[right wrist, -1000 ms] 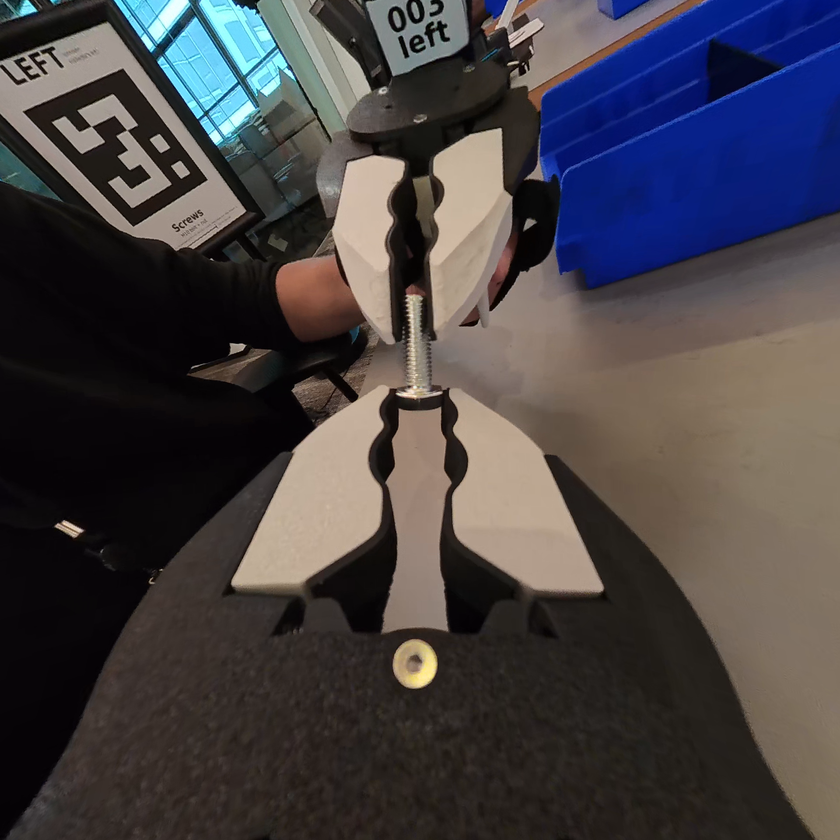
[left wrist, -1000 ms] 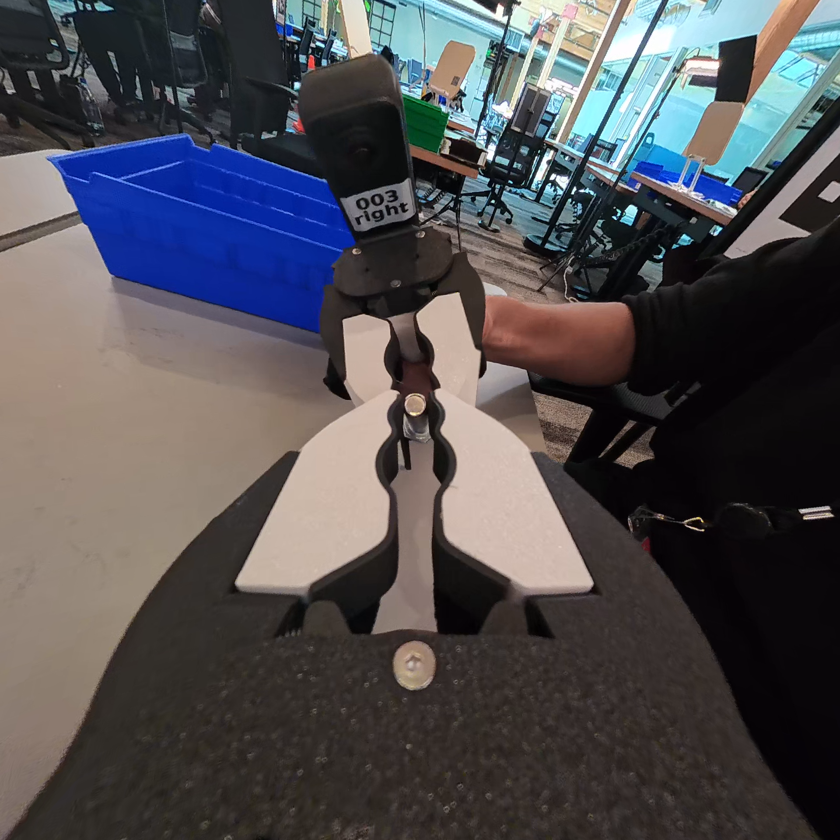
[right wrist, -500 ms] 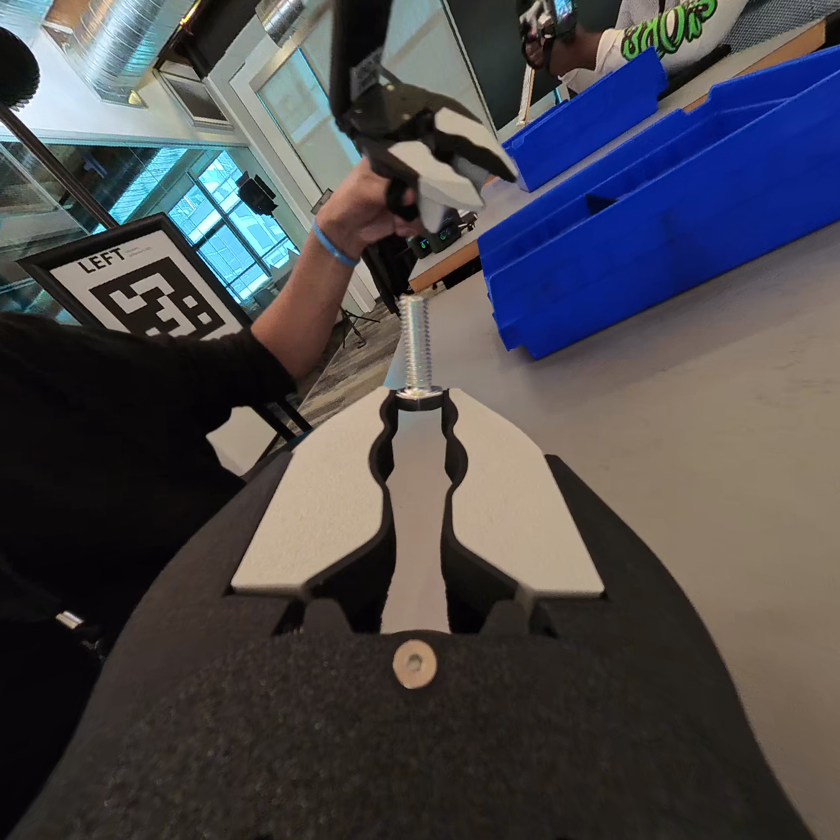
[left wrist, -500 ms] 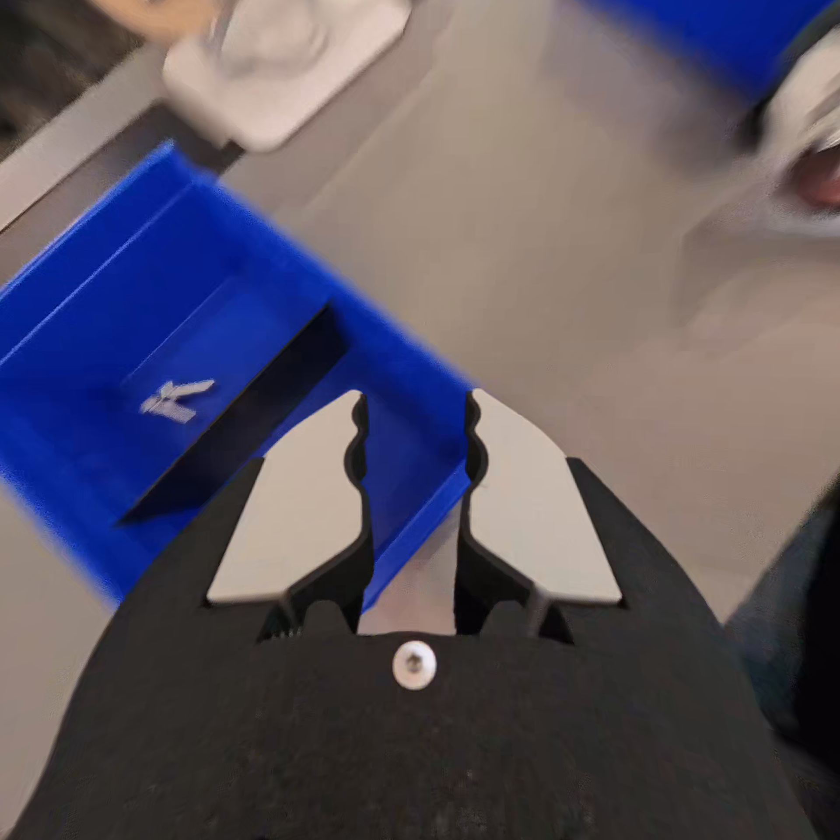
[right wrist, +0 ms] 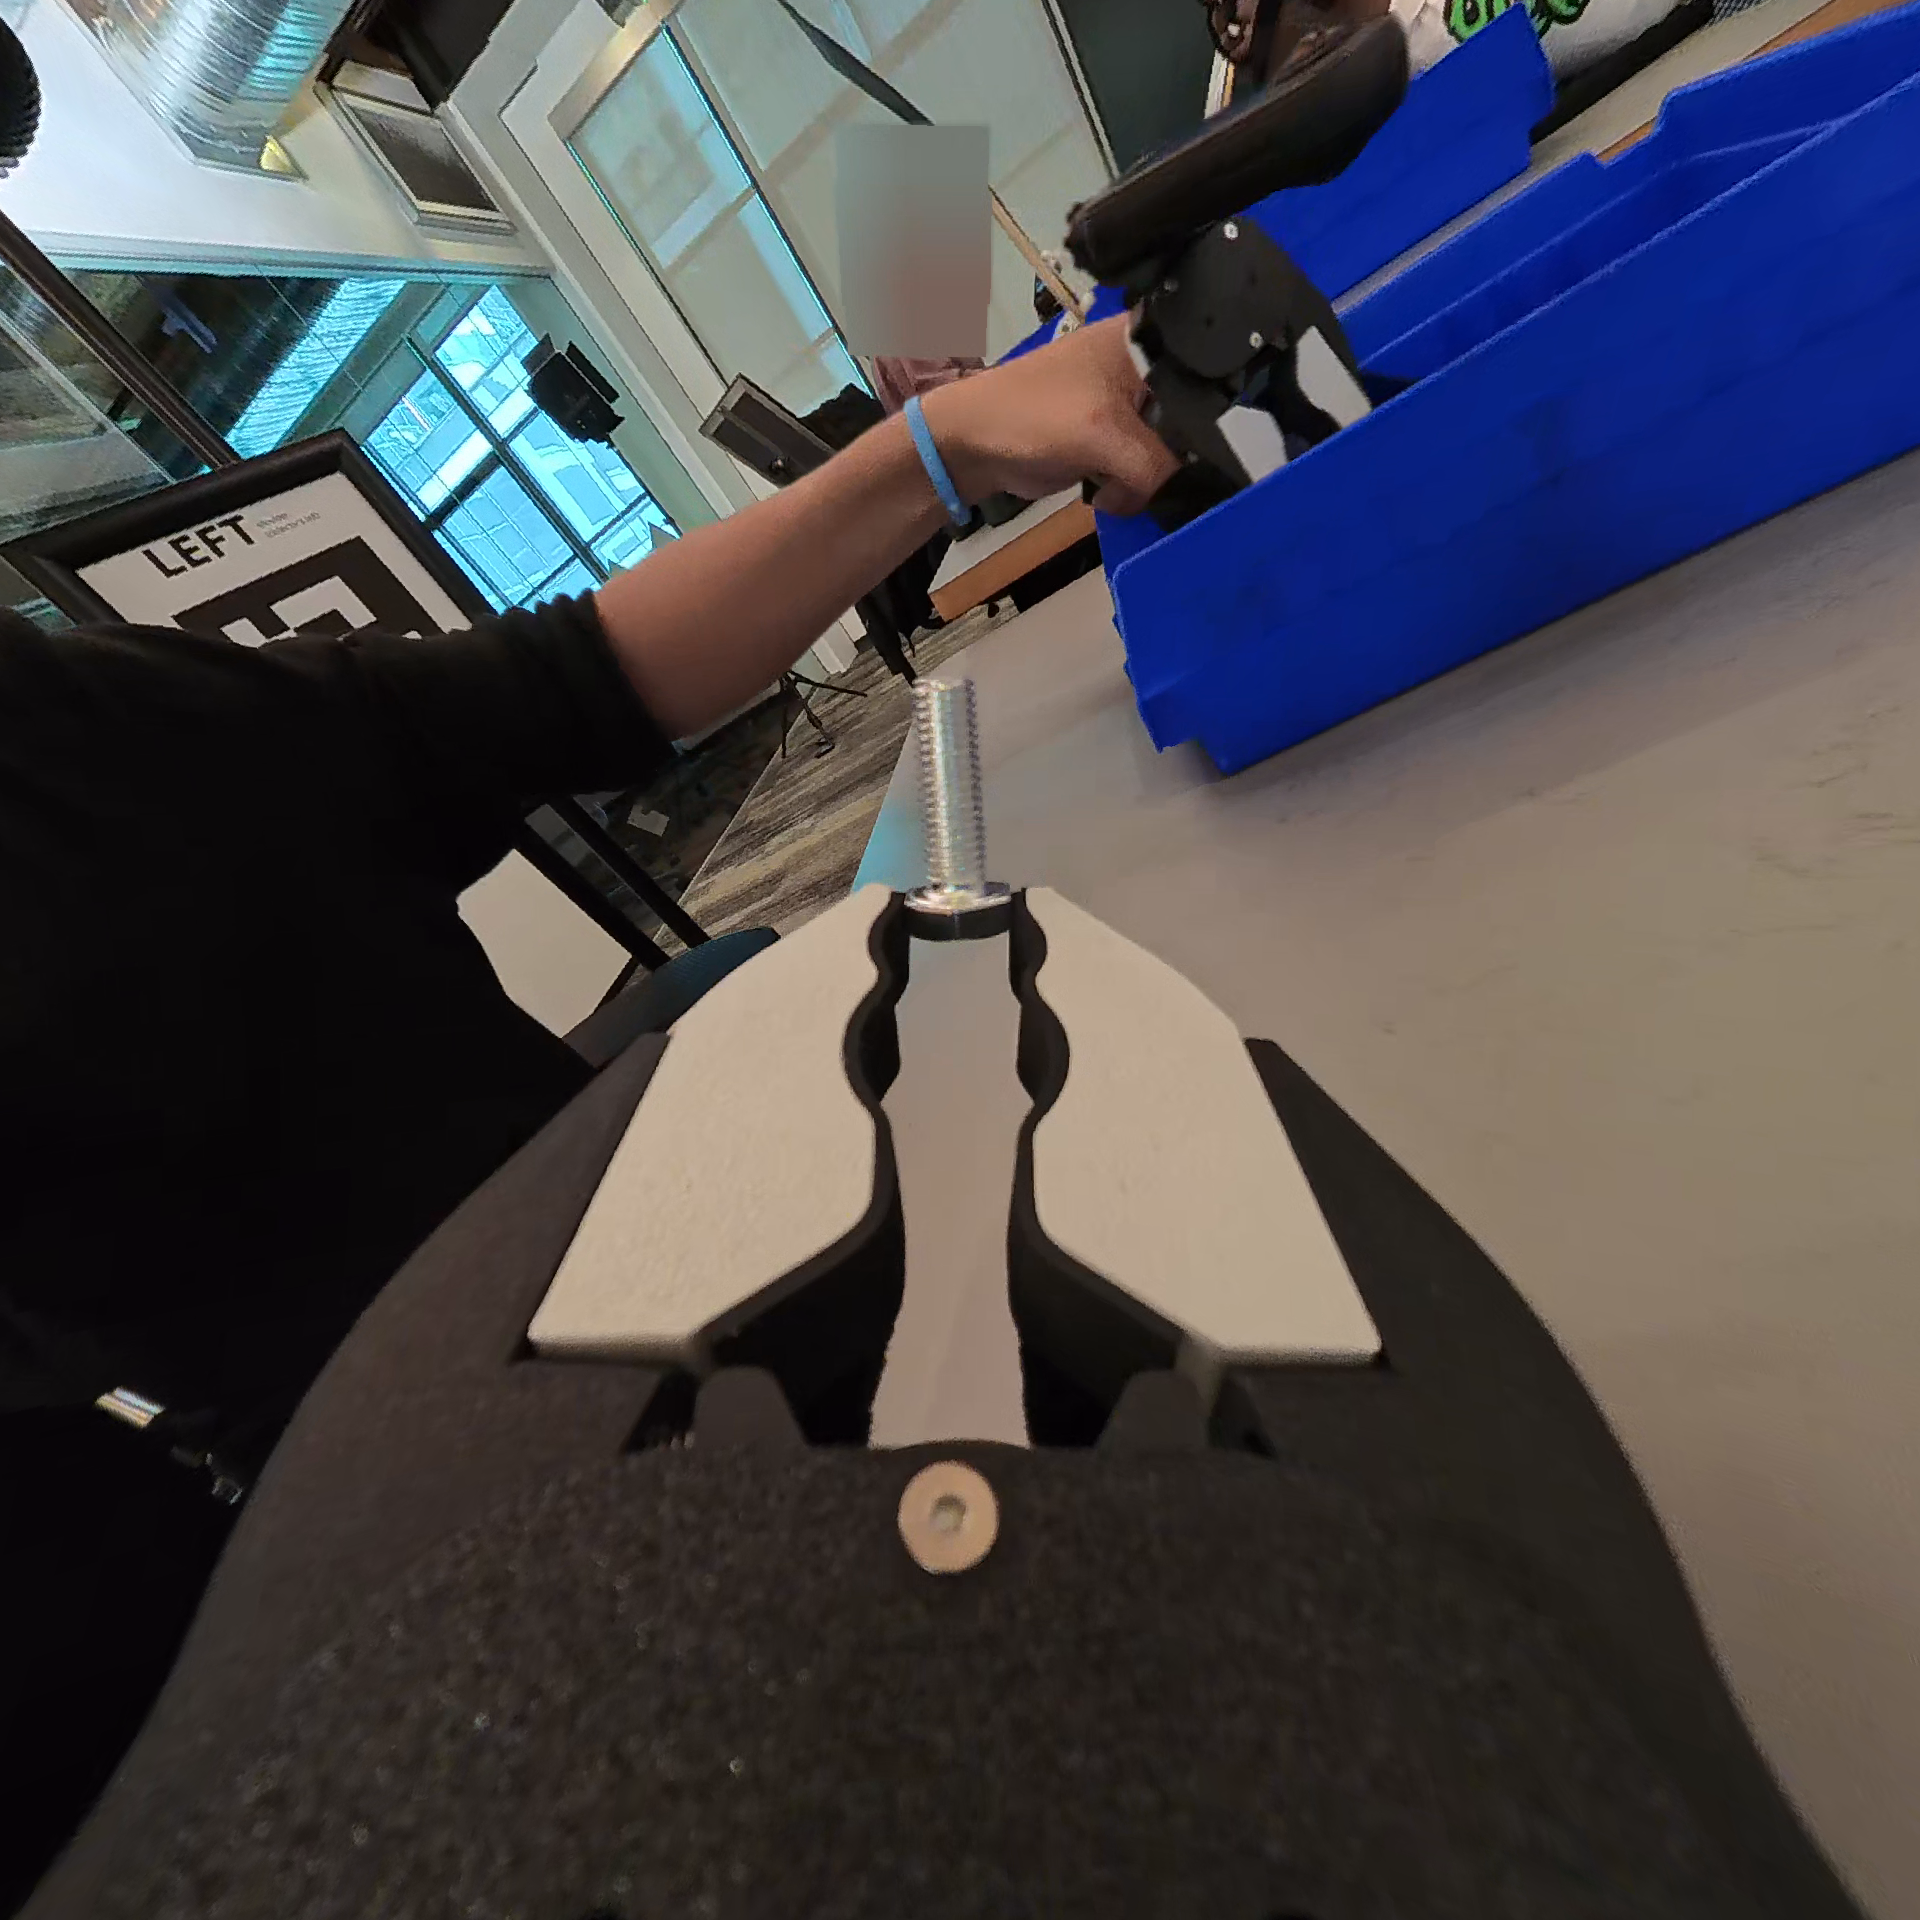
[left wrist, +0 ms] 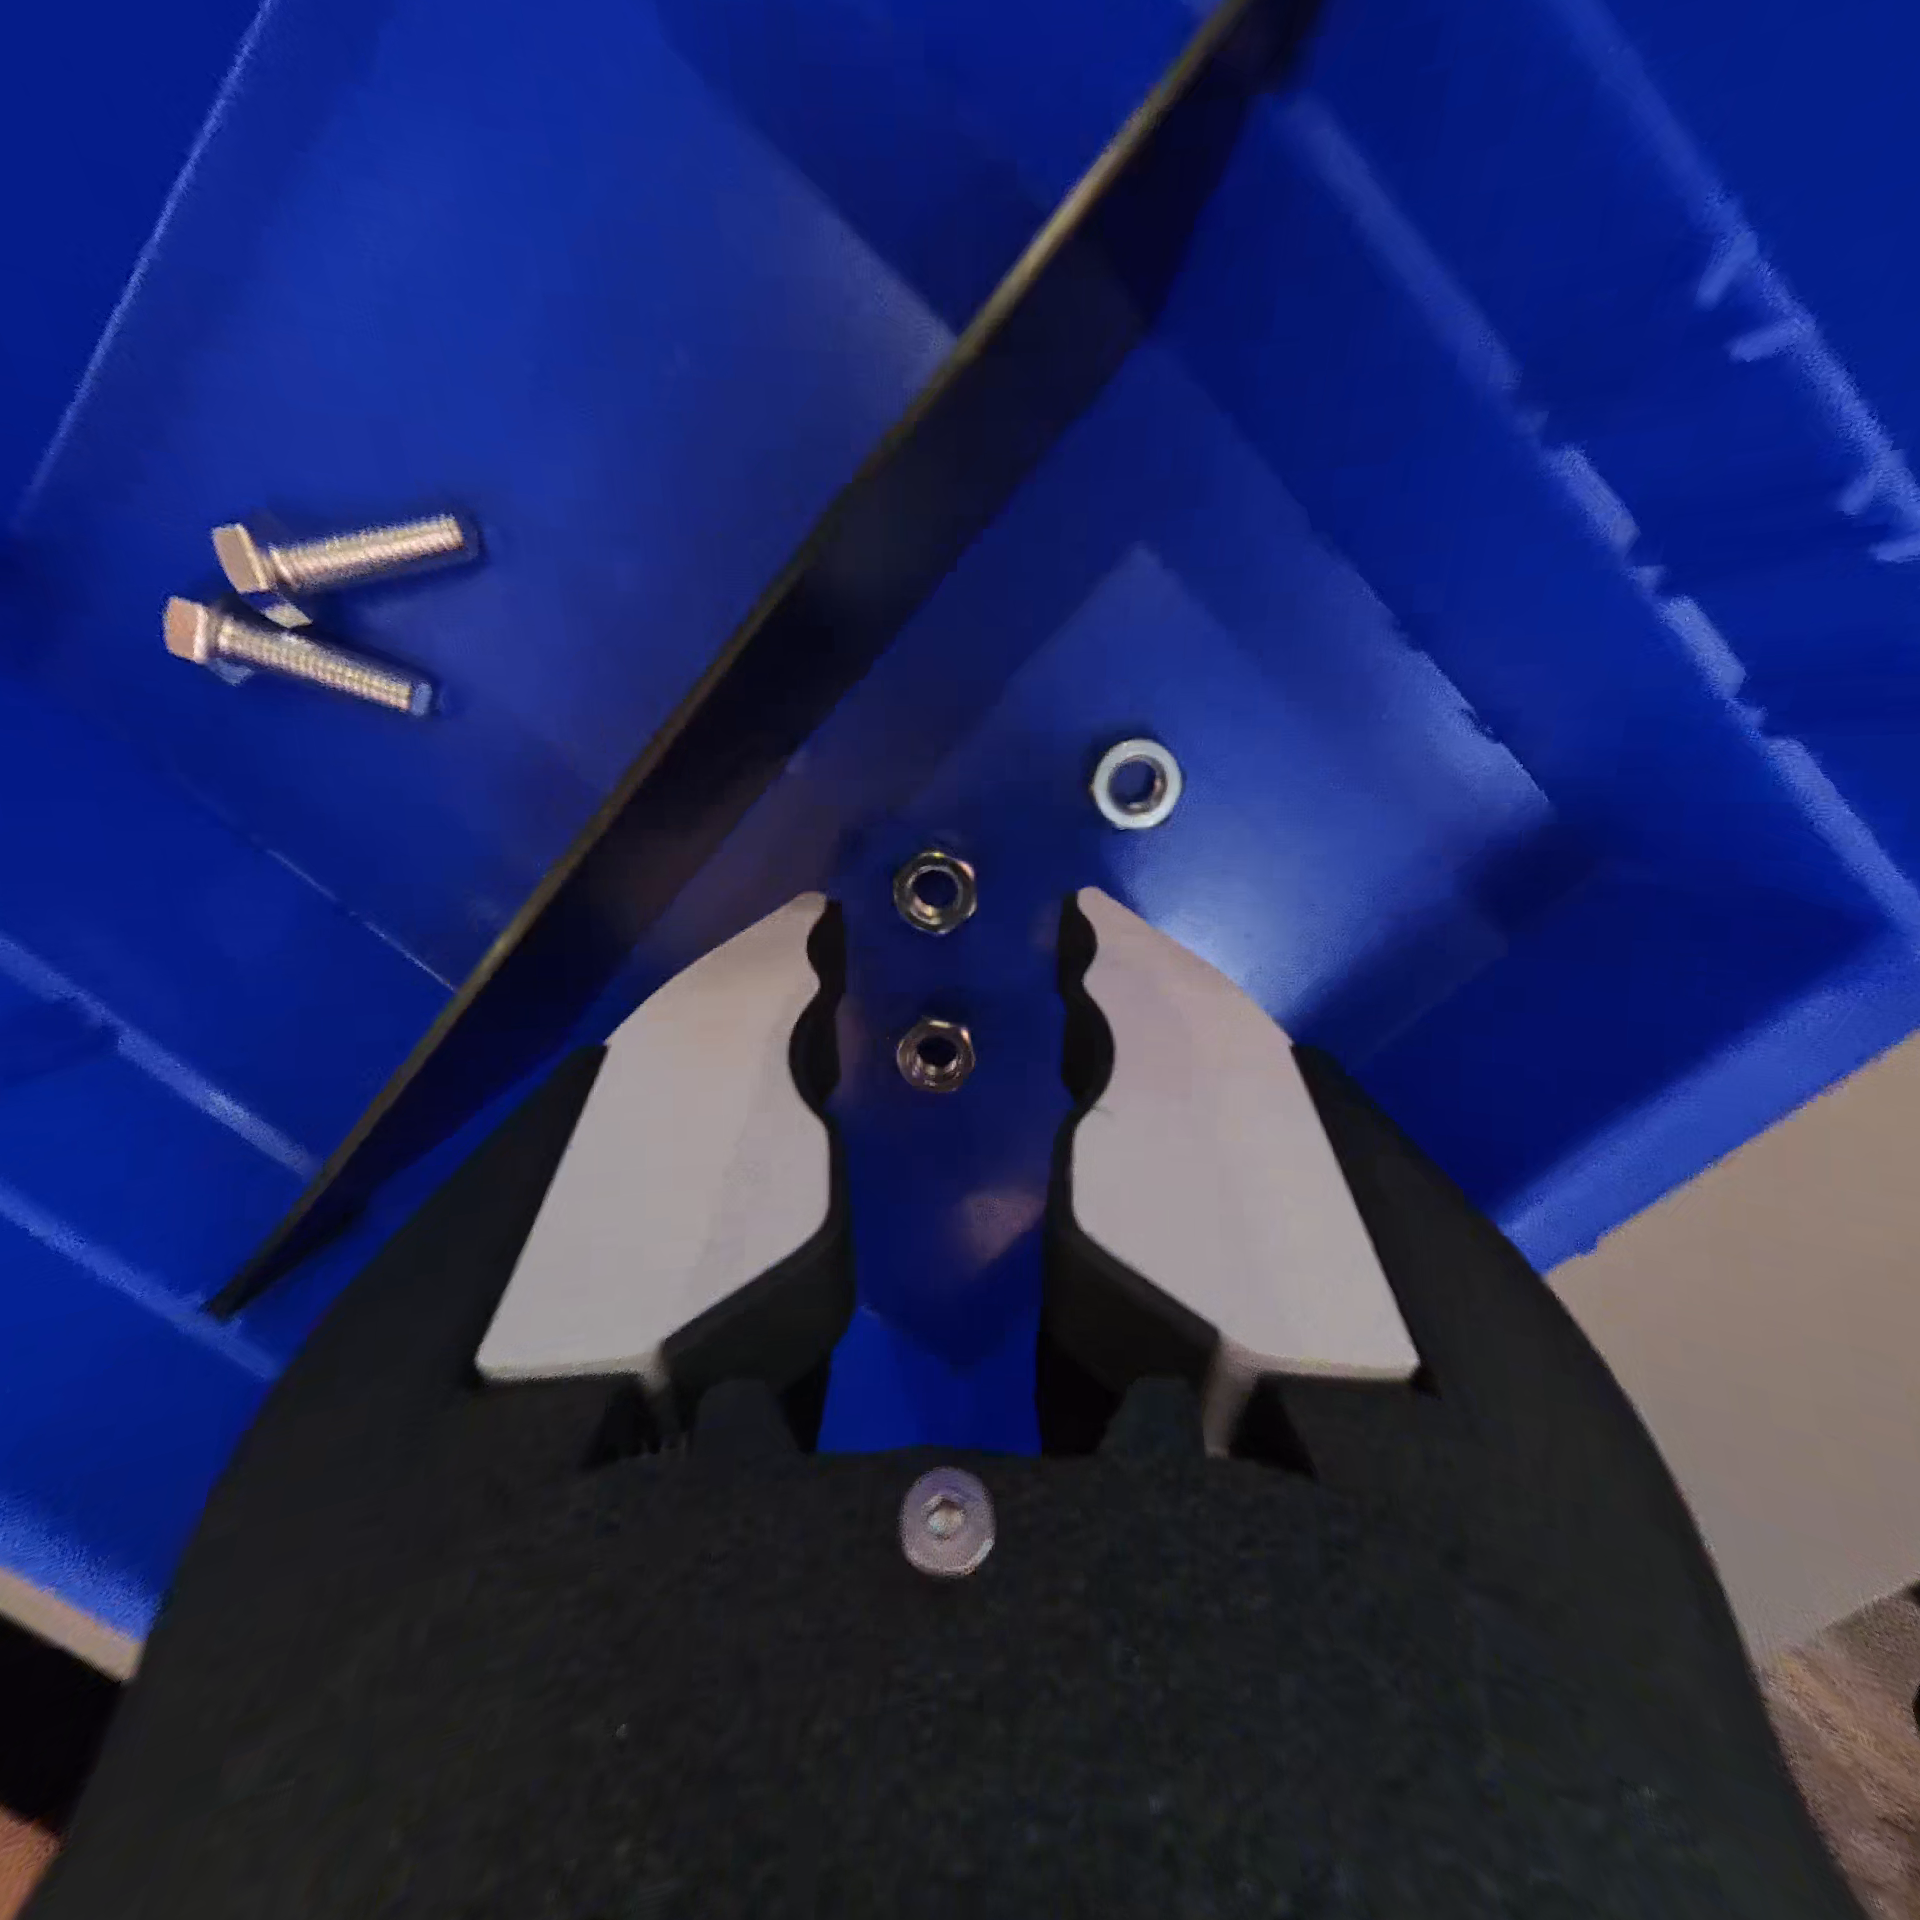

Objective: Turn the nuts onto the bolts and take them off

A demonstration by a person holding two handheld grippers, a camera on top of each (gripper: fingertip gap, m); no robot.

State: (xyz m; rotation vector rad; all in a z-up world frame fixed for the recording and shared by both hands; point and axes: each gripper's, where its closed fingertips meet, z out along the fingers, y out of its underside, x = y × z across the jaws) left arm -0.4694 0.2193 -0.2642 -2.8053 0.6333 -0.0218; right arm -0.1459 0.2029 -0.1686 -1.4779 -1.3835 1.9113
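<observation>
My left gripper (left wrist: 945, 909) is open and empty, pointing down into the blue bin (left wrist: 1558, 623). One nut (left wrist: 933, 1052) lies on the bin floor between my fingers, a second nut (left wrist: 934, 894) just past the fingertips, a third nut (left wrist: 1135, 783) to the right. Two bolts (left wrist: 312, 613) lie in the compartment beyond the black divider (left wrist: 831, 582). My right gripper (right wrist: 954, 909) is shut on the head of a silver bolt (right wrist: 945, 779), thread pointing out, above the grey table (right wrist: 1558, 1039). The left gripper also shows in the right wrist view (right wrist: 1262, 416), over the bin (right wrist: 1507, 582).
A second blue bin (right wrist: 1434, 156) stands behind the first. A framed sign with a black pattern (right wrist: 260, 561) stands at the left beyond the table edge. A person's black sleeve (right wrist: 260, 883) fills the left of the right wrist view. One gripper's finger ends stand about 35 cm off the other's.
My left gripper let go of the bolt's thread, opened, swung away and down into the blue bin over the nuts. My right gripper keeps the bolt, held in much the same place.
</observation>
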